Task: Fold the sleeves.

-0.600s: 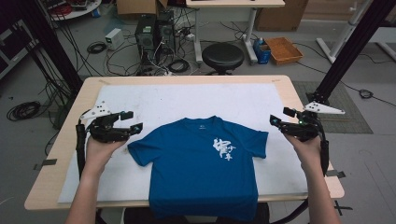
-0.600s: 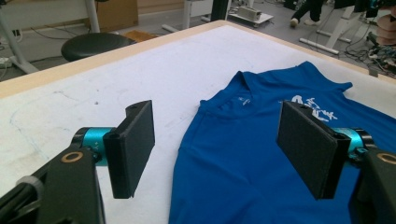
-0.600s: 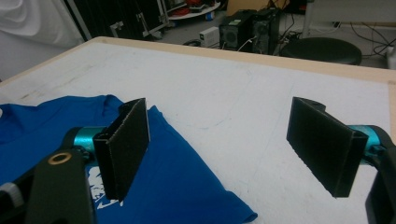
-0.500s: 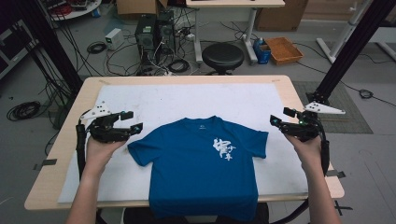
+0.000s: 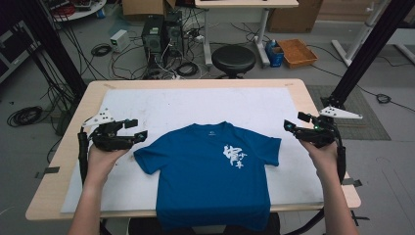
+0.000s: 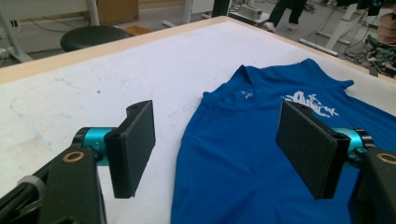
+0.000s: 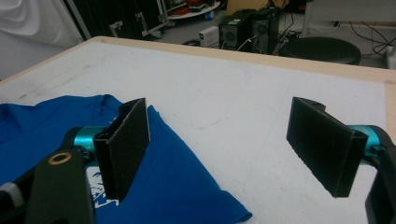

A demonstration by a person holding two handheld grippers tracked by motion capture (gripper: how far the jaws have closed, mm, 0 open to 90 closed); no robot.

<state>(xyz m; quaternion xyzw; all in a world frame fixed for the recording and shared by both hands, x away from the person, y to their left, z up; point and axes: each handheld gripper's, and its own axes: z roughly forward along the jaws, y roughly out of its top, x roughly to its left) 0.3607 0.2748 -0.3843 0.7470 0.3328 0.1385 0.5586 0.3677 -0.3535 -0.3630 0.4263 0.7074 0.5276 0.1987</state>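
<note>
High view: blue T-shirt (image 5: 210,176) hem cut off past table (image 5: 195,84) edge

One blue T-shirt (image 5: 211,171), two tongs, one stool (image 5: 233,58).

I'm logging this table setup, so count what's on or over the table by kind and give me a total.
Blue T-shirt: 1
White table mat: 1
Hand-held grippers: 2, left hand-held gripper and right hand-held gripper, both open
Total: 4
</note>
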